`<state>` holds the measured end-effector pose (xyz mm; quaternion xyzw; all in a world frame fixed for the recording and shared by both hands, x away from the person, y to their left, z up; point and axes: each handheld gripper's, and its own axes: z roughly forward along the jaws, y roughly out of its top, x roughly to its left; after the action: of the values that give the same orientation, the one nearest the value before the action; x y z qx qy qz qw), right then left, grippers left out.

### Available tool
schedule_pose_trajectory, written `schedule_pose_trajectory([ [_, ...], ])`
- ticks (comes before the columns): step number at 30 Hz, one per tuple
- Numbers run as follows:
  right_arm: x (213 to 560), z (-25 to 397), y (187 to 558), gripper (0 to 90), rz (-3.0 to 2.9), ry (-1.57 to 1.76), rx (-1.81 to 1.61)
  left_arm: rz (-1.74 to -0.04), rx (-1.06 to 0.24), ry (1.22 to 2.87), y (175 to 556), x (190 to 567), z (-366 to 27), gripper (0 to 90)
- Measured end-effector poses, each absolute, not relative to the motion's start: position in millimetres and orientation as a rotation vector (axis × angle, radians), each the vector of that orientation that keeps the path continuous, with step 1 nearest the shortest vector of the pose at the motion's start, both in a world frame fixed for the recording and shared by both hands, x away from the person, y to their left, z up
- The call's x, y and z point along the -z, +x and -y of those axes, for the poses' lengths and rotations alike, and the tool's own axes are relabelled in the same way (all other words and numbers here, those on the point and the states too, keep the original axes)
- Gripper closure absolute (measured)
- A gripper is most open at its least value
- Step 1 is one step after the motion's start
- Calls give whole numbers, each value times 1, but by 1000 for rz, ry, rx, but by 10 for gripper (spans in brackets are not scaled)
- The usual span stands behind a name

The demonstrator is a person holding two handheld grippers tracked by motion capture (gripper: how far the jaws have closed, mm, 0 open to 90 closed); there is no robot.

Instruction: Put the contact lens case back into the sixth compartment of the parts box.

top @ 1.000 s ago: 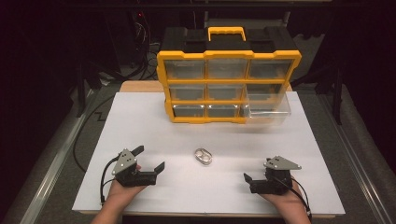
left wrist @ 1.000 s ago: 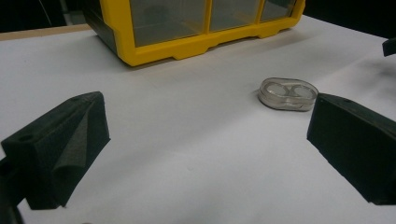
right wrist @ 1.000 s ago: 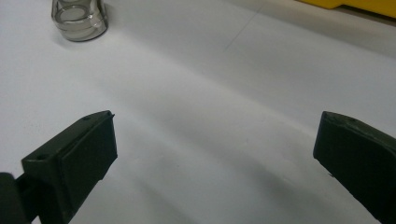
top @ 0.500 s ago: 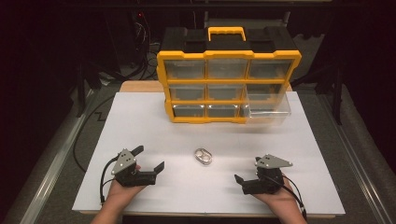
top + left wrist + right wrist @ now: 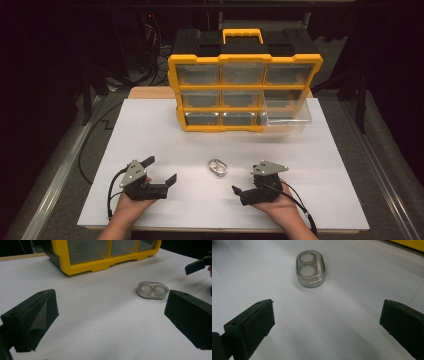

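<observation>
A white sheet (image 5: pixel 150 130) is covering the table, with a strip of wooden edge (image 5: pixel 150 92) showing at its far side. The room around it is lying in darkness; cables (image 5: pixel 155 55) are hanging behind the table on the far left, and grey rails are running along both sides.

A yellow drawer cabinet (image 5: pixel 245 80) with a black top and a yellow handle is standing at the far middle of the sheet. Its lower right drawer (image 5: pixel 285 117) is sitting pulled out toward the near side. A small clear oval case (image 5: pixel 218 167) is lying flat on the sheet in the near middle, between the two grippers and apart from both. Nothing is standing between either gripper and the case.

The left gripper (image 5: pixel 161 172) is resting at the near left in a hand (image 5: pixel 127 210), jaws spread wide and holding nothing. The right gripper (image 5: pixel 241 189) is sitting at the near right, close to the case, in the other hand (image 5: pixel 280 205), jaws likewise apart and empty.

The left gripper view is showing the case (image 5: pixel 152 290) low and from the side, with the cabinet's yellow base (image 5: pixel 100 262) beyond it and a jaw of the other gripper at the right edge. The right gripper view is looking down on the case (image 5: pixel 310 268), showing two round wells inside it, which the high view is leaving blurred.
</observation>
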<state>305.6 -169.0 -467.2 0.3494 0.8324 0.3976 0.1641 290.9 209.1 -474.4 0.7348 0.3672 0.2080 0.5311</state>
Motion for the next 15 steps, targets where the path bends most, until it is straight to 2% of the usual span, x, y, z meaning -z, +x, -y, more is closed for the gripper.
schedule_pose_trajectory([
  [15,469,142,326,26,-2402,971,-1126,-872,-500,1746,291,474,-210,3],
])
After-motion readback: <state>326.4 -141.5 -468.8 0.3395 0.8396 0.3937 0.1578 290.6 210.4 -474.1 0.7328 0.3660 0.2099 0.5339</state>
